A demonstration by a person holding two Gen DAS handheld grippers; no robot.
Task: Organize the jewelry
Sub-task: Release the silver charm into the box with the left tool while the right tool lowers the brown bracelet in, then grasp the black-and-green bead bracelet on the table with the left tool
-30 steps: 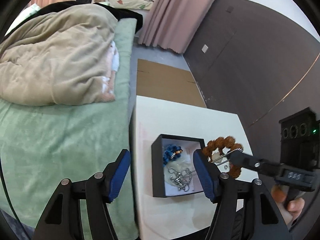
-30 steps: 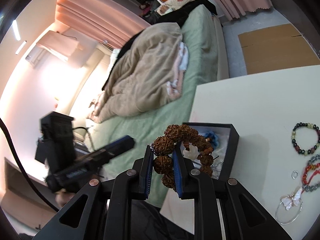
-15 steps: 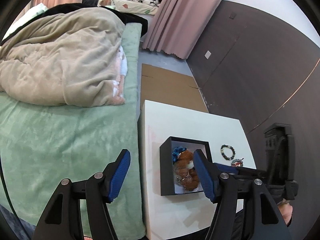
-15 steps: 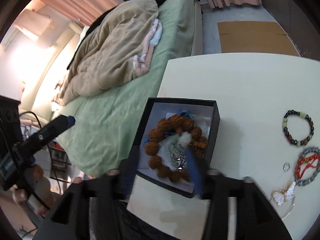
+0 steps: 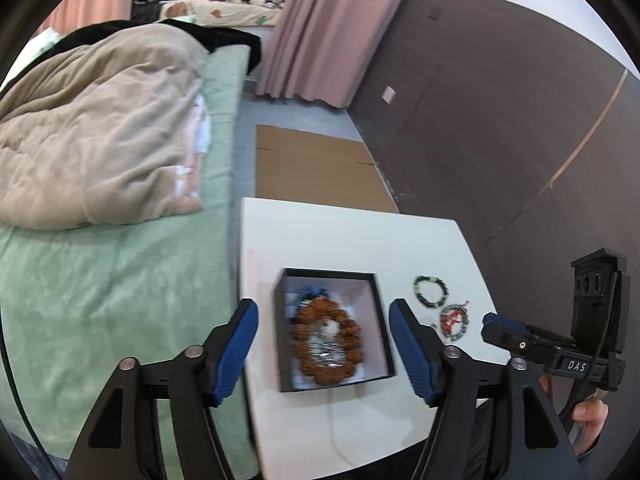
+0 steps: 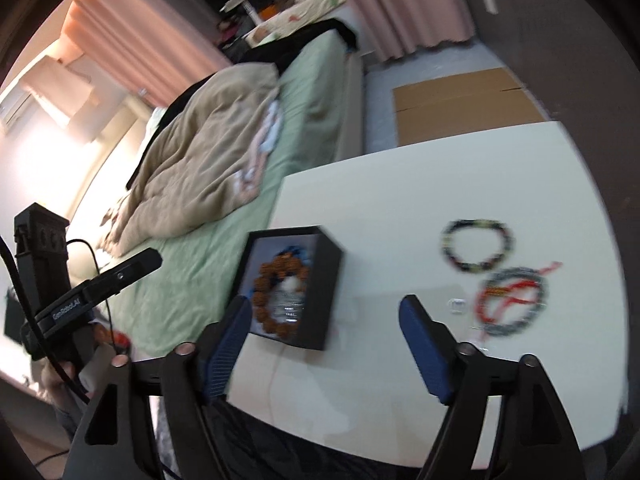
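Both of my tongs are spread wide and carry nothing: left tongs (image 5: pixel 324 346) hang above the near edge of the counter (image 5: pixel 352 236) with the black box (image 5: pixel 334 330) framed between their blue pads, right tongs (image 6: pixel 326 344) hover over the bare counter between the box and the loose pieces. The box sits at the counter's left edge, just beside the green bed (image 5: pixel 112 288), open side up so pieces can be dropped in from above. Inside it lies the brown seed-bead bracelet (image 5: pixel 327 338), flat in a ring, on top of a silvery chain (image 5: pixel 326 354) and a blue piece (image 5: pixel 314 293) at the far wall; it reads as stowed. On the counter to the right of the box, apart from it, a dark beaded bracelet (image 6: pixel 478 246) lies as an open ring, and nearer me a red and grey tangle of bracelets (image 6: pixel 512 300) overlaps itself, with a small ring (image 6: pixel 457 305) just to its left. These are laid out separately, I judge, so that each can be pinched singly. My right tongs are held open on that side, so it is the natural one for the next pick; the tangle may come up as a clump. The right-wrist view is blurred, so fine detail of the tangle is unclear.
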